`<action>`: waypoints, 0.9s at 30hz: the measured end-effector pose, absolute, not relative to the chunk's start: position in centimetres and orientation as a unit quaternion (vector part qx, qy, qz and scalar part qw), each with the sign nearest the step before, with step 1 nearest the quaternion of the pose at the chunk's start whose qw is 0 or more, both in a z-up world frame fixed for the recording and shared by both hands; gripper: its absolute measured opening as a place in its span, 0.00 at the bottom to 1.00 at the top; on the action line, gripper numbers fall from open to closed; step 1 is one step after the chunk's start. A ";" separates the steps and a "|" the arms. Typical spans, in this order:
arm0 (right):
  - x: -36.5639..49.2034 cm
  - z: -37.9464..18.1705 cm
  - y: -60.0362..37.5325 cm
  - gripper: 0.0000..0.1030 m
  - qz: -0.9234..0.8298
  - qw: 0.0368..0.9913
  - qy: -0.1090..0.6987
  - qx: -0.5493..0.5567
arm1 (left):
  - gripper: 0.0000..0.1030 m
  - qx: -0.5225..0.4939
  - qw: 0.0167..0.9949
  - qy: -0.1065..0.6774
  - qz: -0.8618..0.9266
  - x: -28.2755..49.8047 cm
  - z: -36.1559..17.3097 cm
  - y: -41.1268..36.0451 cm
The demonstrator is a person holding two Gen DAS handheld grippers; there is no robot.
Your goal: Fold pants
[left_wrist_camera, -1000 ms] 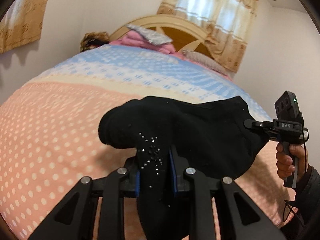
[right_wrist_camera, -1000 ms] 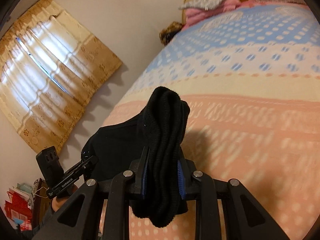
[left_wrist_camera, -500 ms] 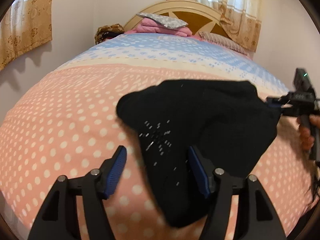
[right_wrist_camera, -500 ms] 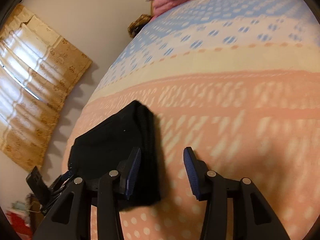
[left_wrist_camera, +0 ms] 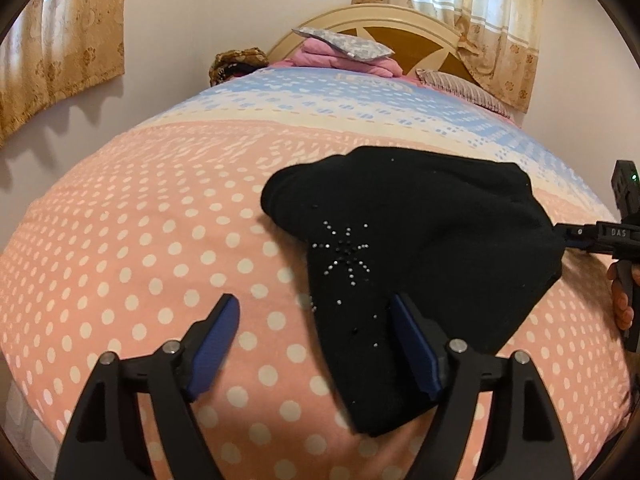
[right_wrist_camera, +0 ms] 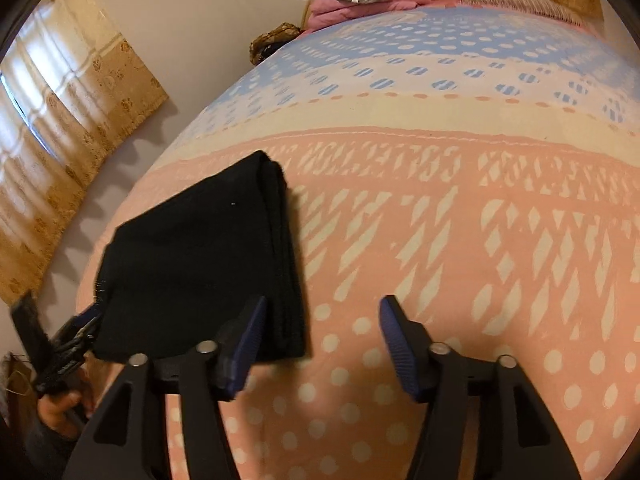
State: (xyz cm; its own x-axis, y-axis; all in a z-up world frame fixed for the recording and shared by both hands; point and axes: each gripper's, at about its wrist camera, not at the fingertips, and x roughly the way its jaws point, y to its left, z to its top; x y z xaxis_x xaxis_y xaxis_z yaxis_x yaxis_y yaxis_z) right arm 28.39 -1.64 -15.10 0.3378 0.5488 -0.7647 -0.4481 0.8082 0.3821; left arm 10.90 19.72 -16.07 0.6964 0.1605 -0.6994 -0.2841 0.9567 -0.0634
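Left wrist view shows the black pants (left_wrist_camera: 420, 256) lying folded into a compact bundle on the dotted pink bedspread (left_wrist_camera: 140, 240), near its front edge. The release after a fold looks to be the step in hand — the cloth rests on the bed under its own weight. Next, I judge, comes either a last fold or a smoothing pass, which calls for a fresh grip on an edge without dragging the layers apart.

Both claws have just been opening. The left gripper (left_wrist_camera: 316, 344) stands wide apart; a corner of the pants lies between its jaws, against the right-hand pad, but is not pinched. The right gripper (right_wrist_camera: 322, 344) is also apart, only bedspread in its gap — its left-hand pad sits over the edge of the bundle; contact is unclear
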 end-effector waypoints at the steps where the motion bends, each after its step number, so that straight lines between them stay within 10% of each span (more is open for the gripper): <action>1: 28.5 -15.1 -1.8 0.59 0.301 0.817 0.489 0.057 | 0.78 -0.083 0.917 0.371 0.124 10.9 -16.0 19.6; 27: 13.0 -3.1 -5.9 0.60 0.233 0.905 0.354 0.034 | 0.78 -0.031 0.946 0.318 0.058 3.0 -7.6 12.6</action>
State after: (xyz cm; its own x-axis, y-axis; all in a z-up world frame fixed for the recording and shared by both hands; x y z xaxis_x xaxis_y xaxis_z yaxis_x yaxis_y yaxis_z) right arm 13.04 -5.93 -3.15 0.6410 0.4459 -0.6248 -0.3984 0.8890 0.2257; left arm 2.97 12.64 -7.65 0.7913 0.0903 -0.6047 -0.1292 0.9914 -0.0210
